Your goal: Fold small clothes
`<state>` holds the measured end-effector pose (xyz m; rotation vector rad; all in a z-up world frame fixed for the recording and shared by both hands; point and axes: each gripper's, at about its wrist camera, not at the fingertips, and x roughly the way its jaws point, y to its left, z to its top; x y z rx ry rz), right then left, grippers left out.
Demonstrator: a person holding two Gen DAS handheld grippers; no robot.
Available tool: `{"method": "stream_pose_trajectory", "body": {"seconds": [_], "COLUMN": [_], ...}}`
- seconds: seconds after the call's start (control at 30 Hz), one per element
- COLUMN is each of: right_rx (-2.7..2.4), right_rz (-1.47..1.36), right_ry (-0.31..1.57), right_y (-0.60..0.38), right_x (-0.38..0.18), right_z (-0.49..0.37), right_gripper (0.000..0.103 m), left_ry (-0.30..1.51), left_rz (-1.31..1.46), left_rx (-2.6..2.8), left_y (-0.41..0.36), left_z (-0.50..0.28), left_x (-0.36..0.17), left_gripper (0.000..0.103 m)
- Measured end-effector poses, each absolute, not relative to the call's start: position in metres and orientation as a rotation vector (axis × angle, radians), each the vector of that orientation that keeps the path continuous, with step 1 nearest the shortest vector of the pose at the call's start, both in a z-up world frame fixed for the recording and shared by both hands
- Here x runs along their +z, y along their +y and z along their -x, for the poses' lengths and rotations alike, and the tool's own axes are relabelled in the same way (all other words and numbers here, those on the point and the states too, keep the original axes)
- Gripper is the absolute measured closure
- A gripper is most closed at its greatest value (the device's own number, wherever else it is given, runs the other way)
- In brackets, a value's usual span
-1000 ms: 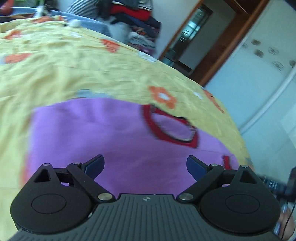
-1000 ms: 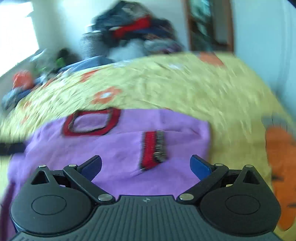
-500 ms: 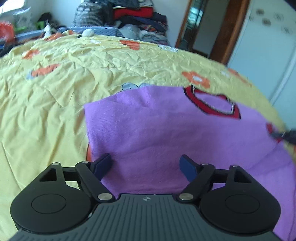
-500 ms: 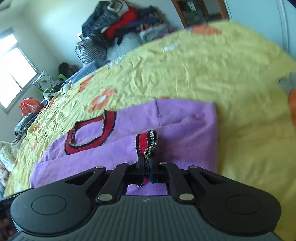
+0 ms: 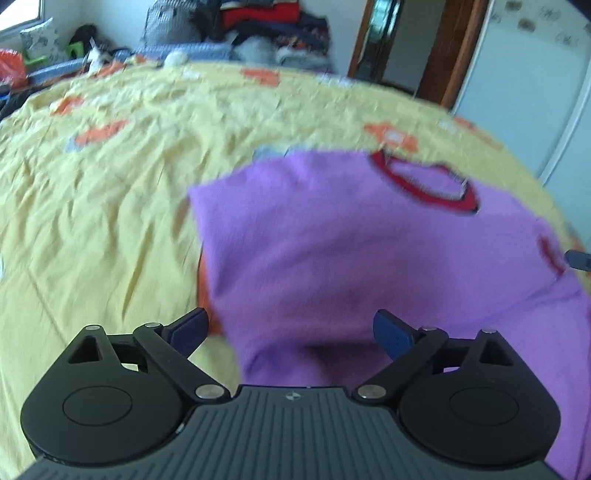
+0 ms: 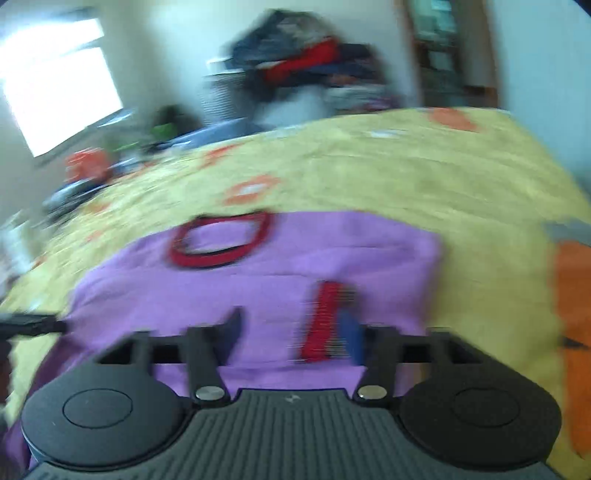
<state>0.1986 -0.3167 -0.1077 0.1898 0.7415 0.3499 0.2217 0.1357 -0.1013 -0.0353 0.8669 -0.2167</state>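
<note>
Left wrist view: my left gripper (image 5: 290, 328) jaws opening, empty, over the purple top (image 5: 332, 251).
Right gripper (image 6: 291, 332): opening; red cuff (image 6: 323, 321) between, unpinched.
Top: flat on yellow bedspread (image 5: 110, 206).
Beyond: clothes pile (image 6: 306, 70).

Home bedroom, bed (image 5: 110, 206), clothes pile (image 5: 273, 22)

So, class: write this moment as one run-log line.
task: fold purple top | left gripper: opening, empty | right gripper: opening, red cuff between jaws | surface: yellow bedsheet
</note>
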Motion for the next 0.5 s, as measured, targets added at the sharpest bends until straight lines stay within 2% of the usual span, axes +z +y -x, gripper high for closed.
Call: {"method": "stream_pose_trajectory", "body": {"seconds": [0.07, 0.1, 0.27, 0.4, 0.5], "right_rx": [0.269, 0.276, 0.279, 0.276, 0.391], "right_rz": [-0.025, 0.013, -0.113, 0.084, 0.255], "right_ry": [0.84, 0.815, 0.752, 0.731, 0.764], "right_y": [-0.306, -0.306, -0.34, -0.286, -0.226], "right_x": [-0.121, -0.118, -0.095, -0.096, -0.105], "right_z": [-0.202, -0.194, -0.116, -0.063, -0.038], "right_gripper": [0.021, 0.021, 0.02, 0.019, 0.012], "left_ry": [0.864, 0.868, 0.87, 0.942, 0.963], "left_rz": [0.002, 0.025, 0.233, 0.291, 0.25], "left_rx": [-0.187, -0.182, -0.281, -0.28, -0.278], "left_y": [0.136, 0.14, 0.169, 0.172, 0.159], "left_z": [-0.213, -0.206, -0.146, -0.107, -0.088], "left_x": [-0.101, -0.098, -0.084, -0.092, -0.096], "left_gripper": [0.009, 0.011, 0.005, 0.002, 0.0]}}
